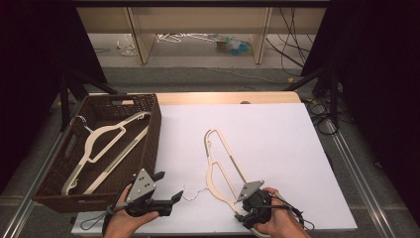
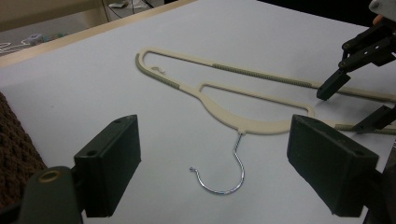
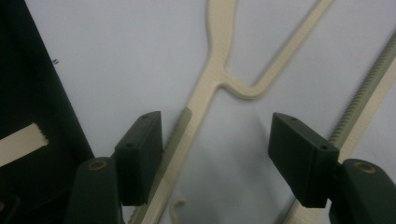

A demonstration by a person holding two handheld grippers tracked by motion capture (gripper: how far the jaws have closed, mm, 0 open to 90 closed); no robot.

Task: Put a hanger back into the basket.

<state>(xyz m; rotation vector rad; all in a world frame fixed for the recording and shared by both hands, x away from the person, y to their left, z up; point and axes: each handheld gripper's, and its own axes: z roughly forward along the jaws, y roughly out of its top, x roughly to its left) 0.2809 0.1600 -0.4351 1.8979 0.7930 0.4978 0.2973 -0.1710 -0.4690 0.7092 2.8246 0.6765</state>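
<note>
A cream plastic hanger (image 1: 217,148) lies flat on the white table sheet (image 1: 277,139), its metal hook (image 1: 192,192) pointing left toward my left gripper (image 1: 168,185). That gripper hovers open just left of the hook; in the left gripper view its jaws frame the hook (image 2: 223,186) with nothing between the pads. My right gripper (image 1: 238,202) is down over the hanger's near end. In the right gripper view its jaws straddle one hanger arm (image 3: 196,112), which lies close along the left pad (image 3: 140,154); the right pad stands apart. From the left gripper view, the right gripper (image 2: 350,105) tips down onto the hanger.
A dark brown wicker basket (image 1: 151,134) stands at the table's left and holds two more cream hangers (image 1: 99,146). The basket's corner sits close to my left gripper. Dark curtains flank the table, and a wooden frame and cables lie beyond the far edge.
</note>
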